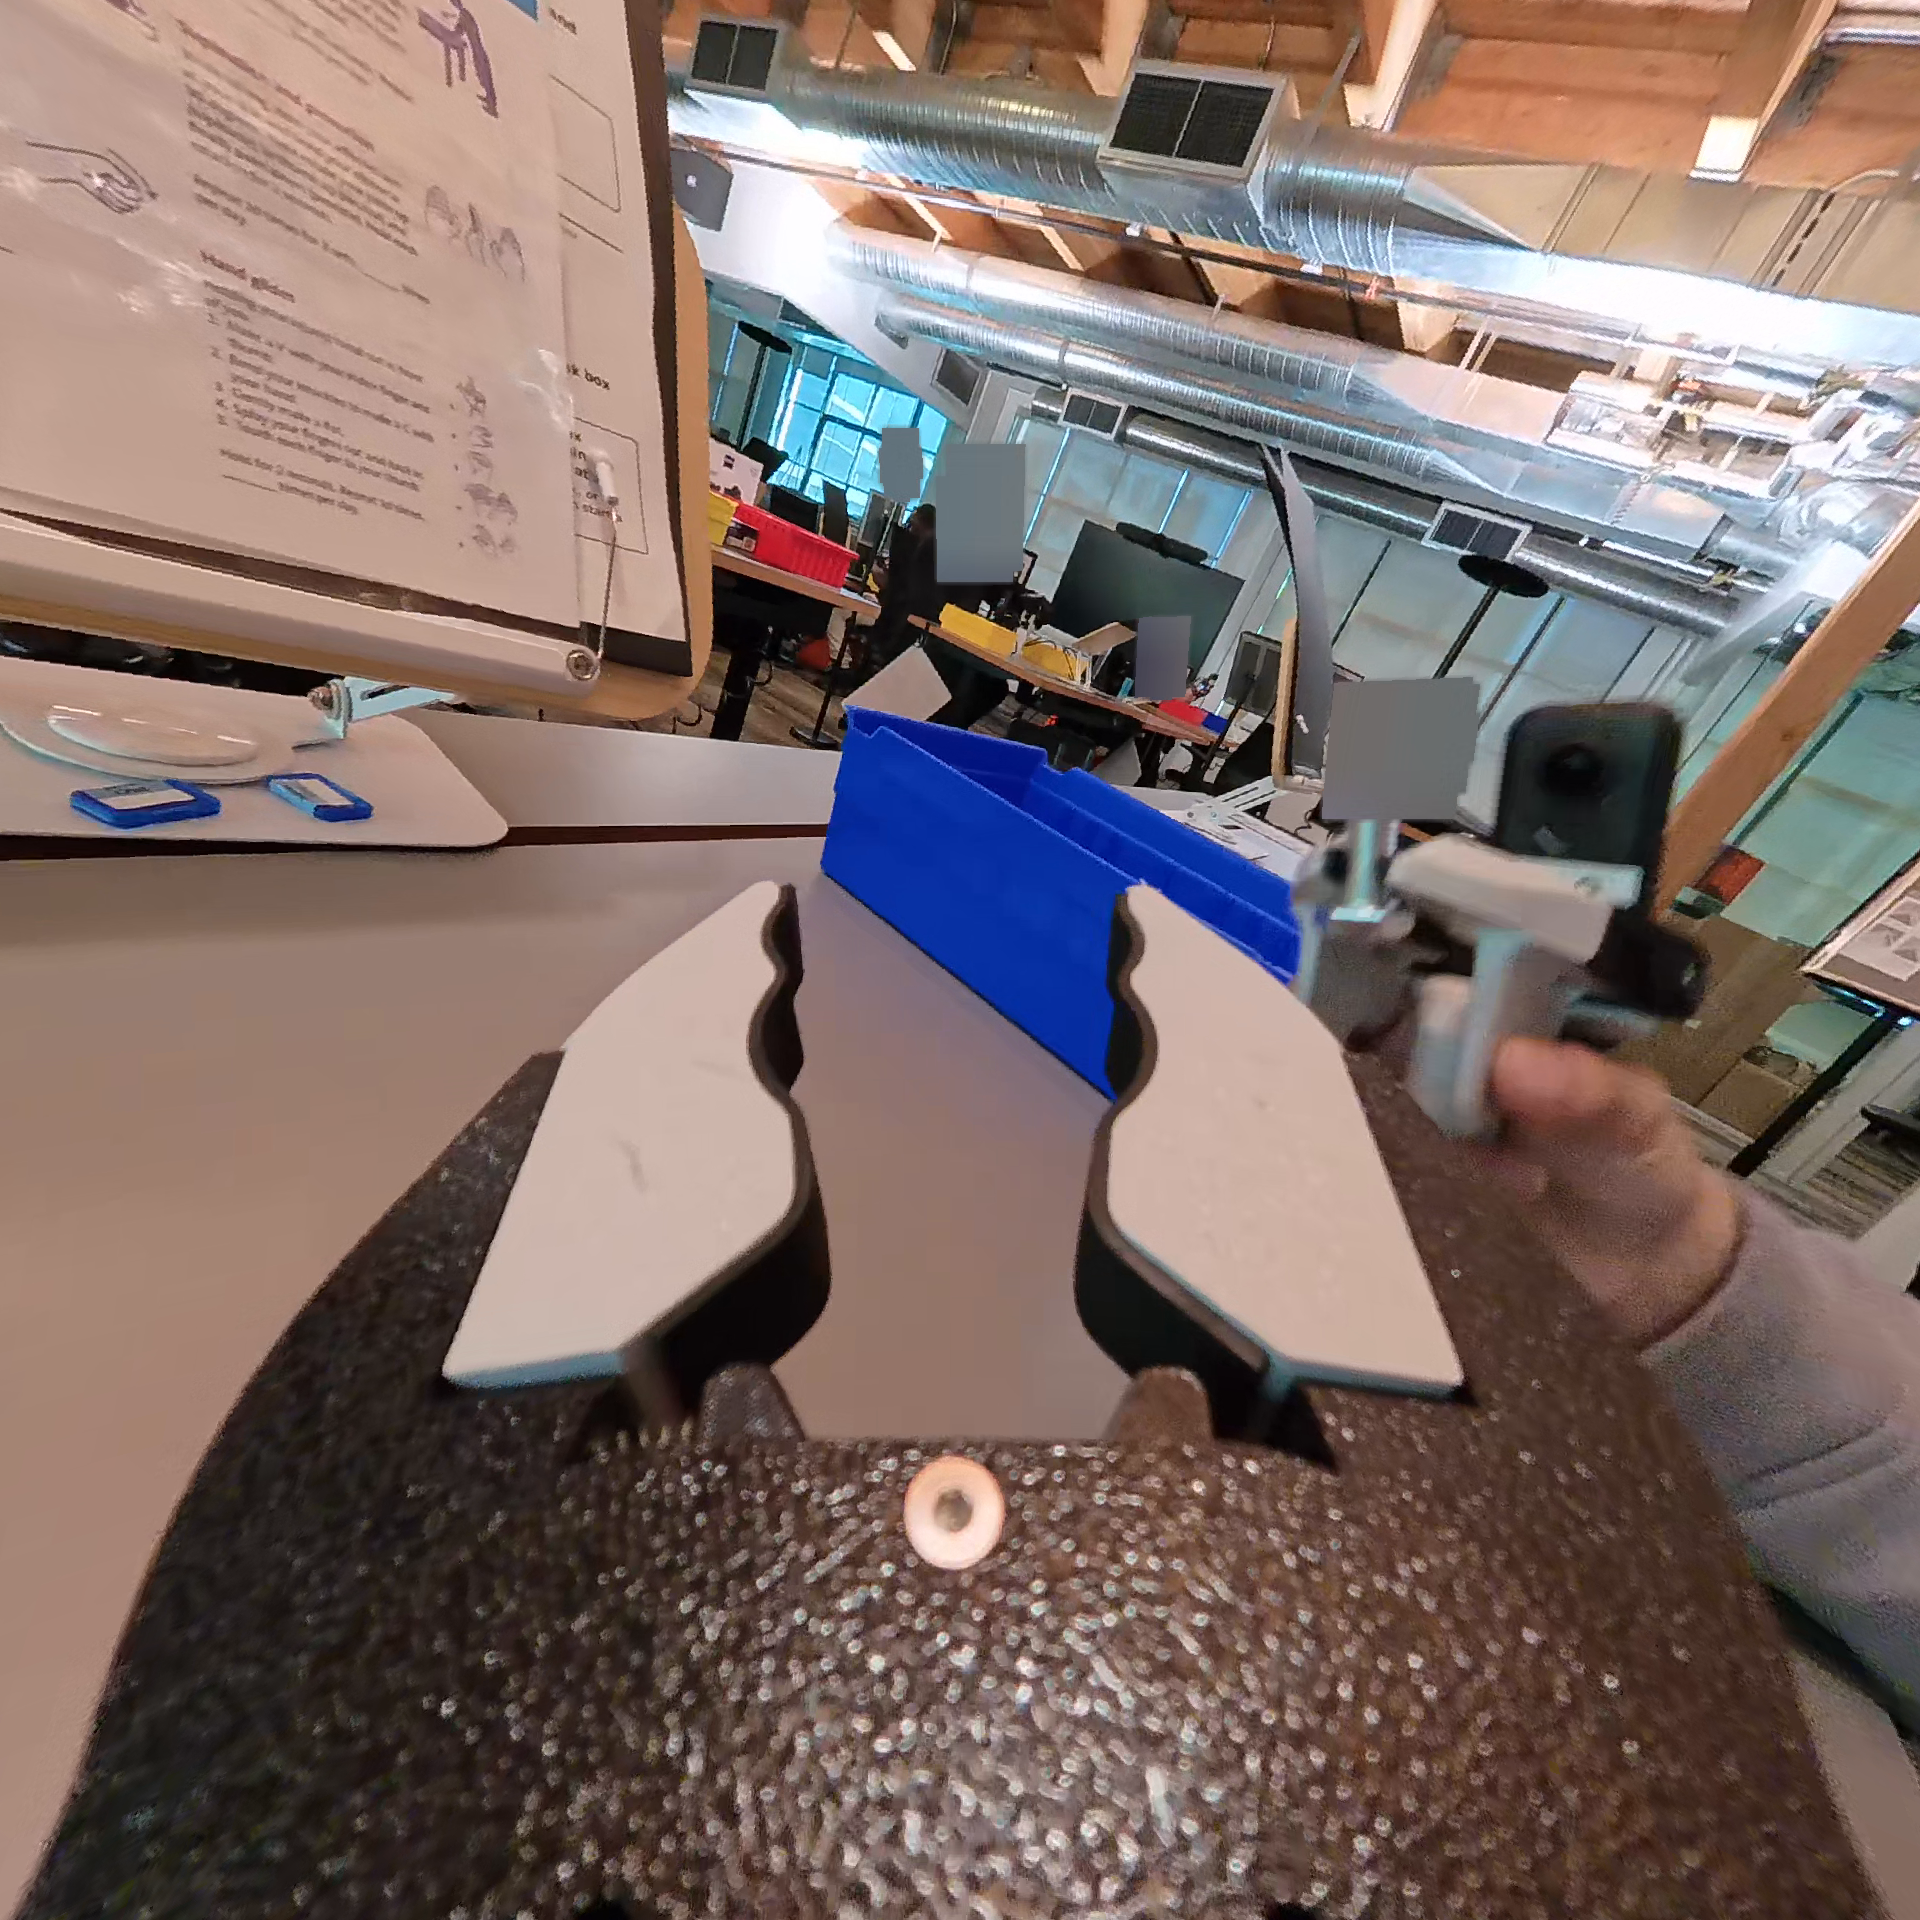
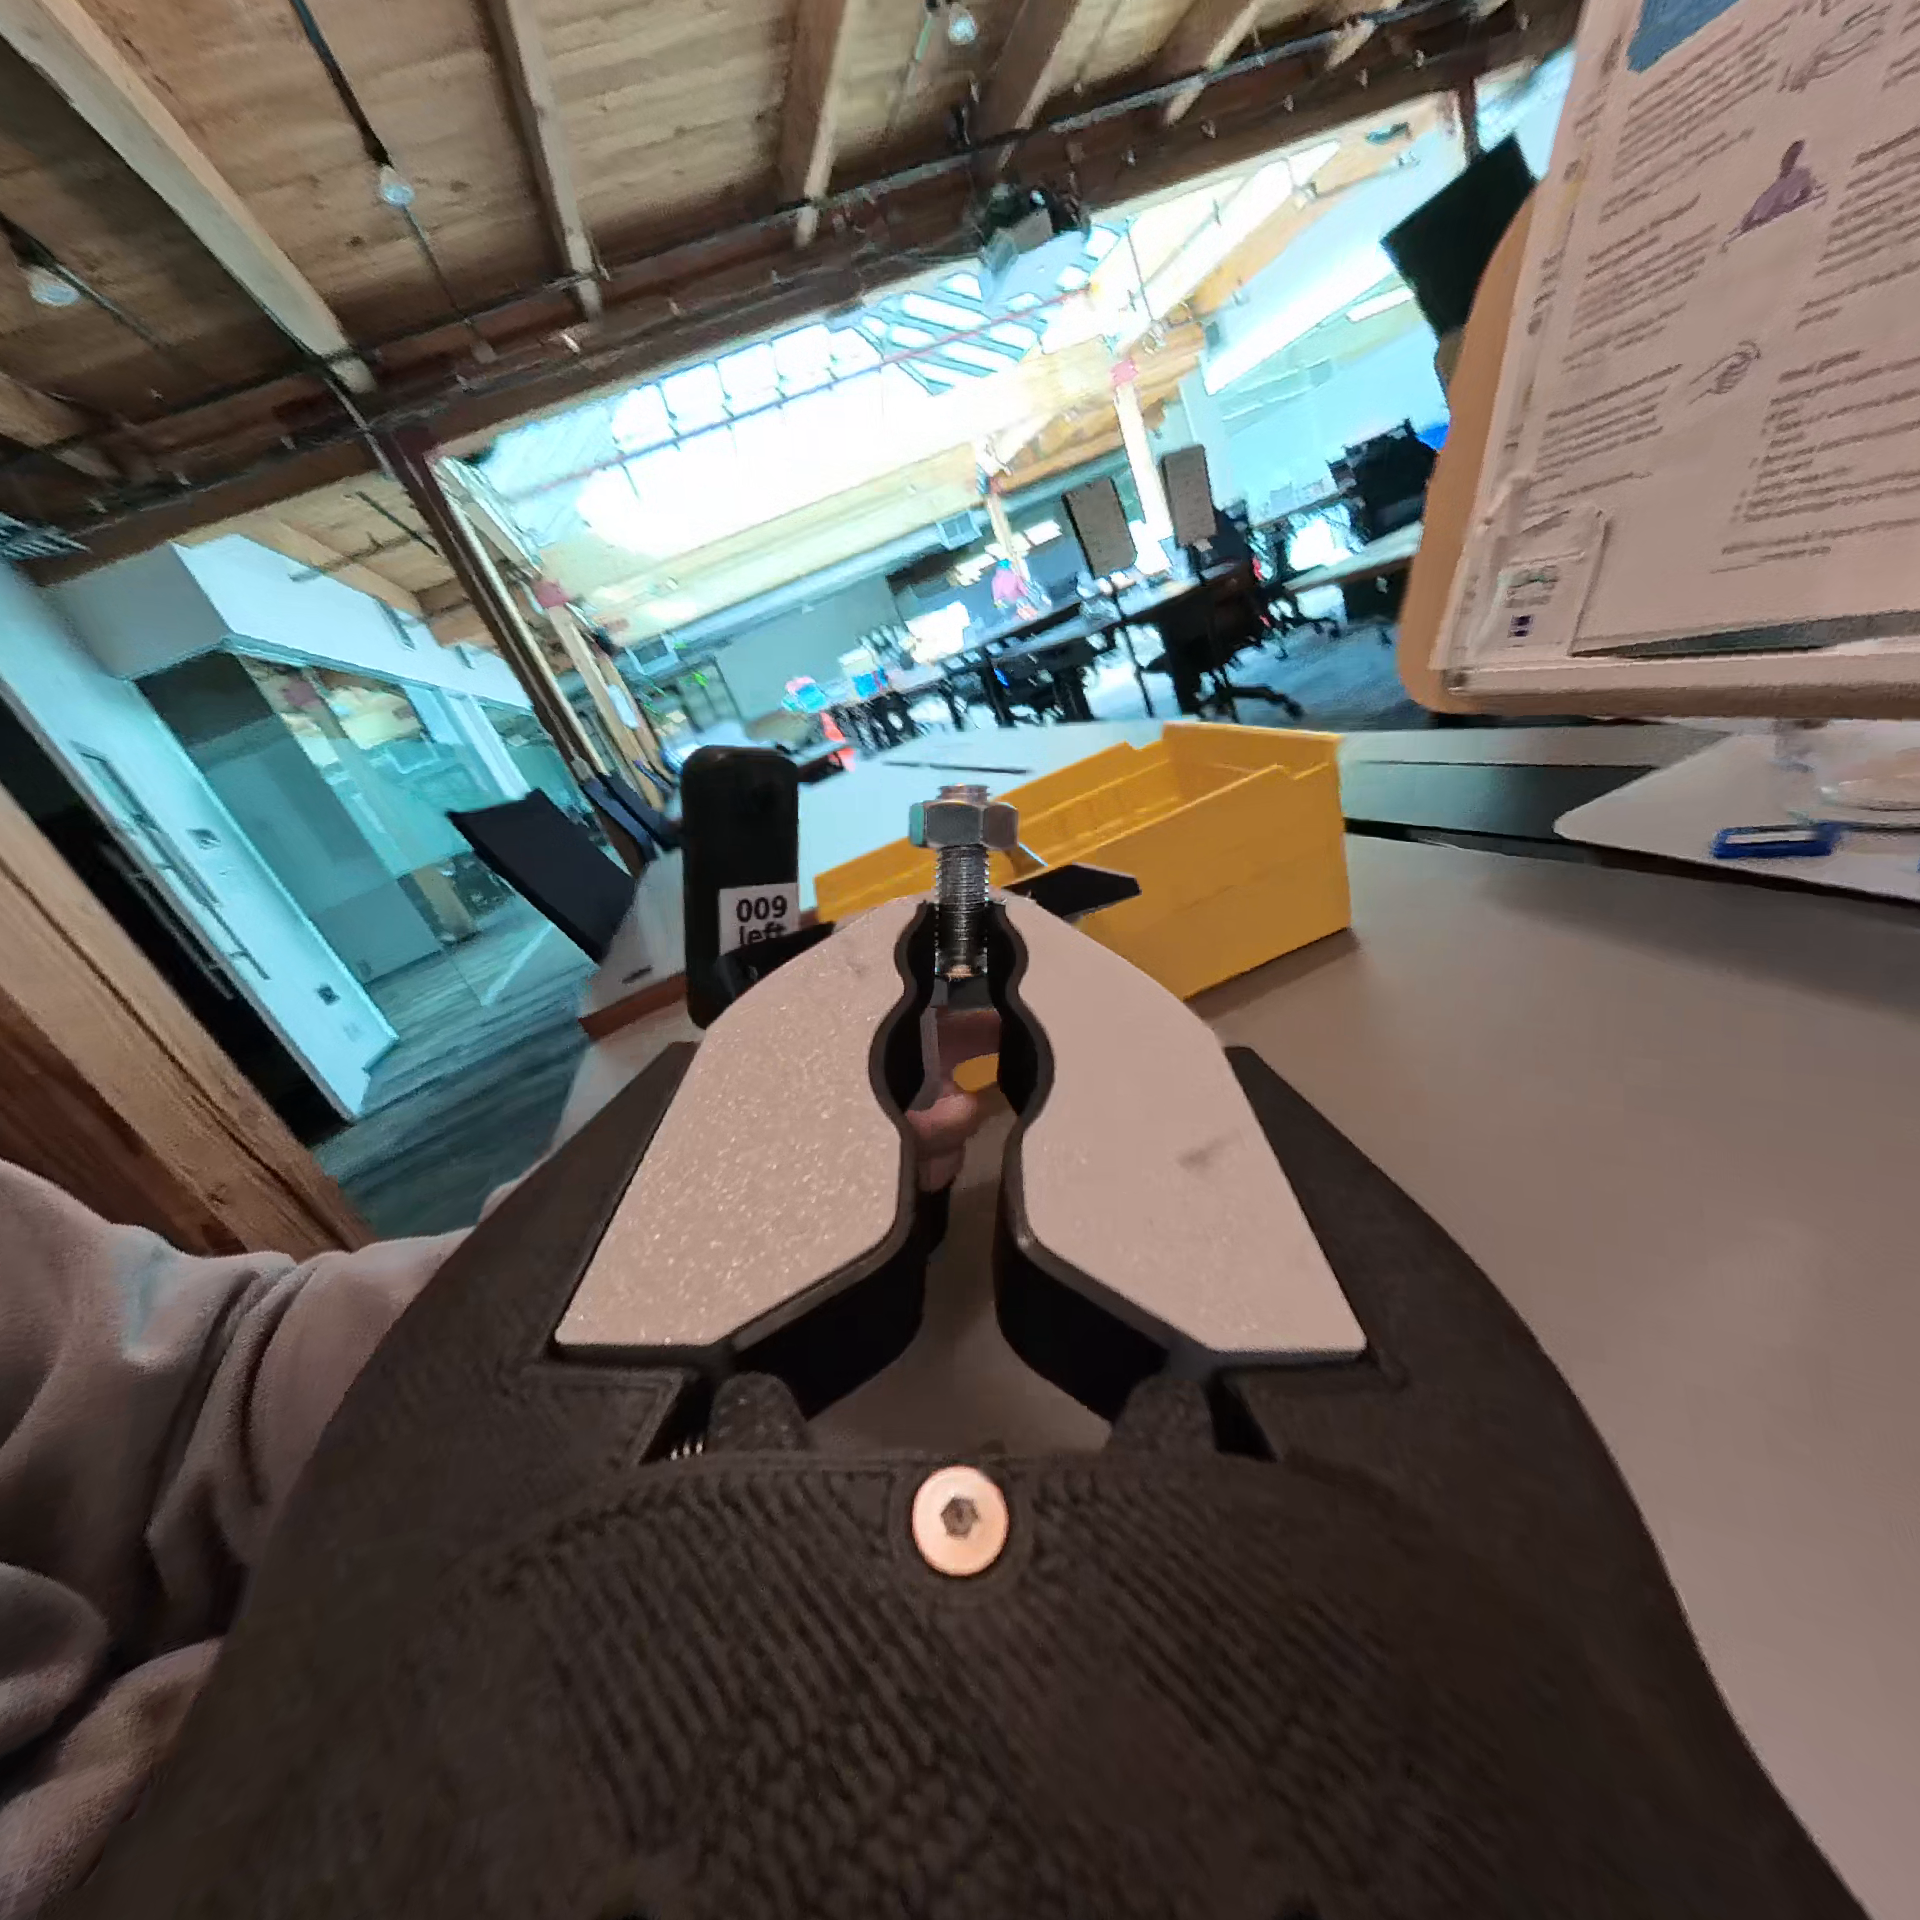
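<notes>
Left hand-held gripper (image 1: 956, 935) wide, bare; right hand-held gripper (image 2: 961, 925) clamping bolt (image 2: 961, 883).

Daylight floods in from the windows (image 1: 847, 436) behind my blue bin (image 1: 997, 914) and blows out the skylight (image 2: 831, 416) above my yellow bin (image 2: 1195, 862). The table (image 1: 312, 1039) is evenly lit, with soft shadows. My wide lenses bend the ceiling ducts (image 1: 1143, 177); the other tong (image 1: 1507, 894) right of the blue bin smears with motion blur.

A bin (image 1: 997, 894) stands on the table (image 1: 312, 987) ahead of the left gripper (image 1: 956, 935), right of a board (image 1: 312, 312).
</notes>
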`<state>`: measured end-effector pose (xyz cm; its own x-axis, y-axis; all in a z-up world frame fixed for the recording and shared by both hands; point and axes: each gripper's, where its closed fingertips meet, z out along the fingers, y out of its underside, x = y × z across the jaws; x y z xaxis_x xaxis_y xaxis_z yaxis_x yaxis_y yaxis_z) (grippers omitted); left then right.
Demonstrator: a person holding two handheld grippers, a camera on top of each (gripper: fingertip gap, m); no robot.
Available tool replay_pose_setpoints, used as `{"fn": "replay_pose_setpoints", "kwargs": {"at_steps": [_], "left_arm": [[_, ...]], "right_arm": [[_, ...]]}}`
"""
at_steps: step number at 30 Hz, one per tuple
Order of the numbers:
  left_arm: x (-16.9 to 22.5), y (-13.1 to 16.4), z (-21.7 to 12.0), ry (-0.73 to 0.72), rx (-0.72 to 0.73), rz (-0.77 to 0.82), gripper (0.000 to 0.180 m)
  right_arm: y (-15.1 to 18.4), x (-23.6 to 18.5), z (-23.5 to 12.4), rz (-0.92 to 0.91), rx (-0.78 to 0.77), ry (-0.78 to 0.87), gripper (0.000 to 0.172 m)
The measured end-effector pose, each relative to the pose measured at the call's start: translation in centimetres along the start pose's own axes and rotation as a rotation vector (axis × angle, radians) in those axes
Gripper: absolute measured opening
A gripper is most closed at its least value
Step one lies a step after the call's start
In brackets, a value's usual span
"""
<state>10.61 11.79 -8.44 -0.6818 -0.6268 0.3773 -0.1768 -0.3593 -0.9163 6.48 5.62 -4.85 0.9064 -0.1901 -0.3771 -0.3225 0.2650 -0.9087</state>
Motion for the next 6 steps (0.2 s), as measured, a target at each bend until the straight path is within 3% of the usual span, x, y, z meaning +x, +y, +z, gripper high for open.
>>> {"fn": "replay_pose_setpoints", "kwargs": {"at_steps": [3,6], "left_arm": [[-0.1,0.1,-0.1,-0.010,-0.010,0.012,0.055],[0.1,0.1,0.0,0.000,-0.014,-0.006,0.055]], "right_arm": [[-3.1,1.2,-2.9,-0.137,-0.133,0.150,0.009],[-6.3,6.0,-8.0,-0.272,-0.312,0.418,0.009]]}}
